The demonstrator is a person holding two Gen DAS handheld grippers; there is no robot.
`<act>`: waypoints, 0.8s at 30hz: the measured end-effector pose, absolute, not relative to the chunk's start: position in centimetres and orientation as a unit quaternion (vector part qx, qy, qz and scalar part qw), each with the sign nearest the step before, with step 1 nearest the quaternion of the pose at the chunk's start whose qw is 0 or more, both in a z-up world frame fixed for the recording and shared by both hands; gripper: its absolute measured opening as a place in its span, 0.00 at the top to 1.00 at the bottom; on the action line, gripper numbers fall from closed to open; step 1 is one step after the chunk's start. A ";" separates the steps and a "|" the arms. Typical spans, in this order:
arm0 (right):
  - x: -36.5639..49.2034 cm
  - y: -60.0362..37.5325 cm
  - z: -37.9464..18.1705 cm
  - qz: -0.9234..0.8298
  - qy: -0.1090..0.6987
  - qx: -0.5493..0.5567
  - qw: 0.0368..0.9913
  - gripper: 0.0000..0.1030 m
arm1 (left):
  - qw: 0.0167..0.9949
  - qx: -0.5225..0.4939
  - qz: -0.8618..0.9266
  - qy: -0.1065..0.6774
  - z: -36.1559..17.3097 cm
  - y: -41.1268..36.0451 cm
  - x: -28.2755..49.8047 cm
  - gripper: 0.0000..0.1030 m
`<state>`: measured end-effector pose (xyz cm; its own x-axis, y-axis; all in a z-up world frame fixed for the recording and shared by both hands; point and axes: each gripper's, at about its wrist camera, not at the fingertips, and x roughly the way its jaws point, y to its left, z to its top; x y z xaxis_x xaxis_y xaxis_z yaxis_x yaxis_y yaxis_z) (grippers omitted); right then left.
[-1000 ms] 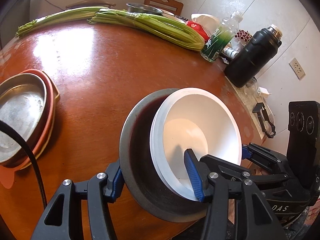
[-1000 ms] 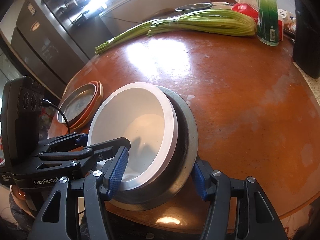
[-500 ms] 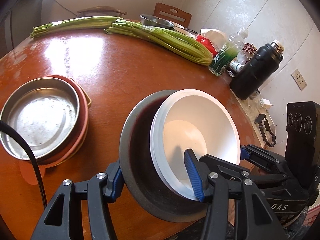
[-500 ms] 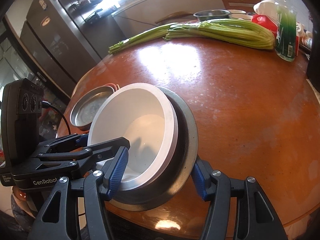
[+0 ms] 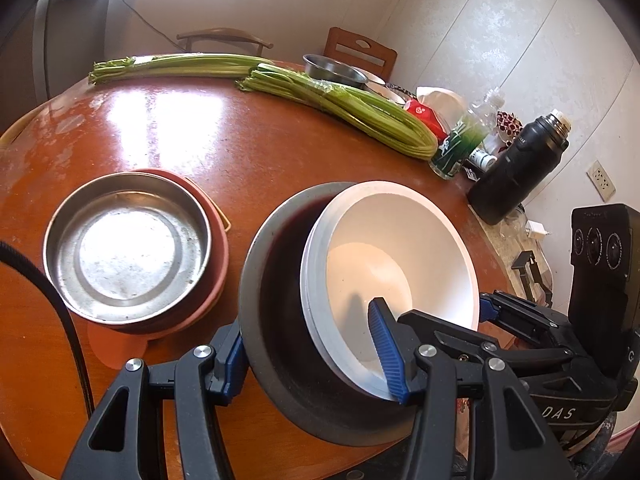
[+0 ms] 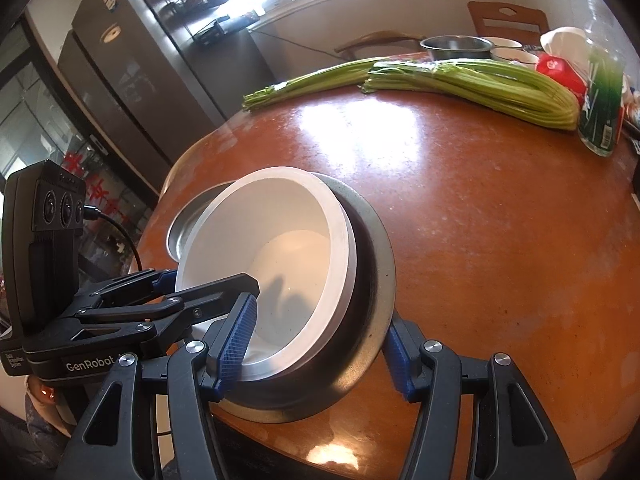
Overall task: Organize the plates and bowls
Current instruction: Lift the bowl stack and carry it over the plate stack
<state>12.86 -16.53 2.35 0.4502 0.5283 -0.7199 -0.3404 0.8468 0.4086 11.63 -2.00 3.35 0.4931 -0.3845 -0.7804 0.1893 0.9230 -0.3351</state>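
A white bowl (image 5: 400, 248) sits nested in a dark grey bowl (image 5: 276, 288), and both grippers hold this stack tilted just above the table's near edge. My left gripper (image 5: 310, 356) is shut on the stack's left wall, one pad outside the dark bowl and one inside the white bowl. My right gripper (image 6: 316, 354) is shut on the opposite wall of the white bowl (image 6: 280, 240) and dark bowl (image 6: 372, 264) in the same way. A metal pan (image 5: 128, 240) rests on reddish plates (image 5: 218, 240) to the left of the stack.
On the round brown table (image 5: 200, 140), two celery bunches (image 5: 352, 108) lie across the far side. A metal bowl (image 5: 334, 68), a green bottle (image 5: 456, 148) and a black flask (image 5: 516, 168) stand at the far right. Chairs and a fridge (image 6: 120, 72) are beyond the table.
Both grippers have carried the bowl stack upward and to the left, closer to the metal pan, which now shows in full. Neither grip has changed.
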 end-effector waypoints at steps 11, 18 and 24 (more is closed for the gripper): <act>14.3 -14.2 3.0 0.272 0.453 0.087 0.845 0.39 | 0.864 -0.111 -0.154 0.466 4.1 0.4 11.9 0.47; 15.2 -12.1 3.3 0.285 0.455 0.077 0.840 0.39 | 0.868 -0.123 -0.142 0.460 4.2 2.5 12.2 0.47; 16.0 -10.2 3.5 0.297 0.457 0.060 0.836 0.39 | 0.870 -0.135 -0.131 0.456 4.2 4.5 12.5 0.47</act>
<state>15.95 -10.19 3.54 0.4061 0.5510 -0.7291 -0.4414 0.8168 0.3714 12.50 4.47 4.22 0.5507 -0.3509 -0.7574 0.1053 0.9293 -0.3540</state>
